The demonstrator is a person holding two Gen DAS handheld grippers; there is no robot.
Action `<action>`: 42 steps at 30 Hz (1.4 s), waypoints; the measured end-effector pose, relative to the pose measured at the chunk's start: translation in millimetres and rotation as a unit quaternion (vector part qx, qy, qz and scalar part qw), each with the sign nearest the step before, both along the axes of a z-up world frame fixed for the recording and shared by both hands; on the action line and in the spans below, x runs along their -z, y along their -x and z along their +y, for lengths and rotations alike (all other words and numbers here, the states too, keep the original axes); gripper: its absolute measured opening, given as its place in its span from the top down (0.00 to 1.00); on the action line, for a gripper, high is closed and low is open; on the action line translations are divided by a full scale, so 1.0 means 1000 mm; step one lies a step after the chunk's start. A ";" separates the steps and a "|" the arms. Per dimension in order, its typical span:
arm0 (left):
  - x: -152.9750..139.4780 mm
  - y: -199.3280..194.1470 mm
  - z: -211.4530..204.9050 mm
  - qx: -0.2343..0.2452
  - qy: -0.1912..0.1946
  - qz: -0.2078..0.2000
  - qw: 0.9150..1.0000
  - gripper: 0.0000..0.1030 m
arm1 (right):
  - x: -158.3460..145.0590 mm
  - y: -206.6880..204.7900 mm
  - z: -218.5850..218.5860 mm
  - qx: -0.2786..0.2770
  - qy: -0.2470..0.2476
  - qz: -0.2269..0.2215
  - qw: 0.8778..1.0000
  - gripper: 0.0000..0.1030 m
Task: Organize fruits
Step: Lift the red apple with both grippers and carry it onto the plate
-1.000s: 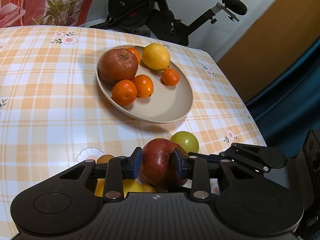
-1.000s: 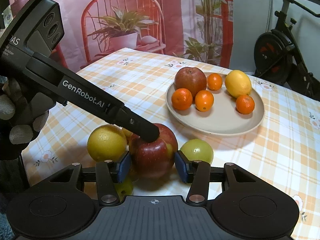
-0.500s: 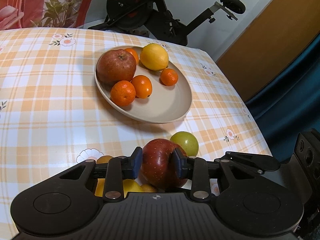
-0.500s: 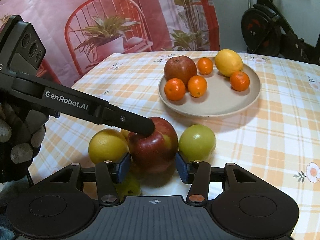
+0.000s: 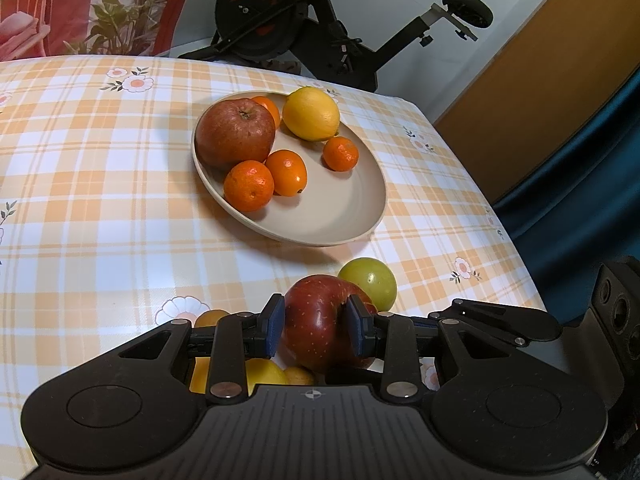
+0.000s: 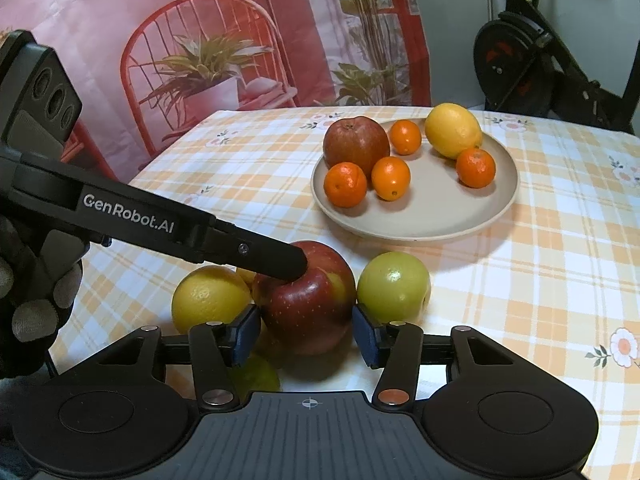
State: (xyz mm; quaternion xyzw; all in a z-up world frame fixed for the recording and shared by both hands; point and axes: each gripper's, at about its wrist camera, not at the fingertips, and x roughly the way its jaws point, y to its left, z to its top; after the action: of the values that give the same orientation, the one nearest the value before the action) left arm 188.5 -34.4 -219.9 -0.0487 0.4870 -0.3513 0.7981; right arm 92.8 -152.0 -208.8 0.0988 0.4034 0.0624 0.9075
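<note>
My left gripper (image 5: 315,326) is shut on a red apple (image 5: 320,320), its blue pads pressing both sides. In the right wrist view the same red apple (image 6: 308,296) sits low over the tablecloth, and the left gripper's black fingertip (image 6: 290,262) rests on its top. My right gripper (image 6: 306,336) flanks the apple's lower sides. Its jaws are closing with the apple between them, and a sliver of gap shows at the right pad. Further back, a beige plate (image 6: 432,212) holds a red apple (image 6: 356,142), a lemon (image 6: 452,130) and several mandarins.
A green apple (image 6: 394,286) touches the held apple's right side, a yellow orange (image 6: 210,298) its left, and a small green fruit (image 6: 256,376) lies under the right gripper's left finger. A gloved hand (image 6: 32,304) holds the left gripper. The table edge (image 5: 520,248) runs at the right.
The right gripper has rolled, so its view of the table now sits more level, and its pads stand slightly wider around the apple. The left gripper and the apple have not moved.
</note>
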 end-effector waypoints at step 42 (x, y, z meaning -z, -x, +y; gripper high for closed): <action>-0.050 -0.017 -0.027 0.010 0.023 -0.070 0.997 0.65 | -0.041 -0.010 -0.033 -0.004 0.006 -0.079 0.997 0.54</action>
State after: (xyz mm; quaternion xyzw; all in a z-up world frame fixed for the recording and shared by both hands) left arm 205.9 -61.0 -169.5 -0.0373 0.4225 -0.3729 0.8253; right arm 103.1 -184.5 -167.6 0.0864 0.3309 0.0710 0.9370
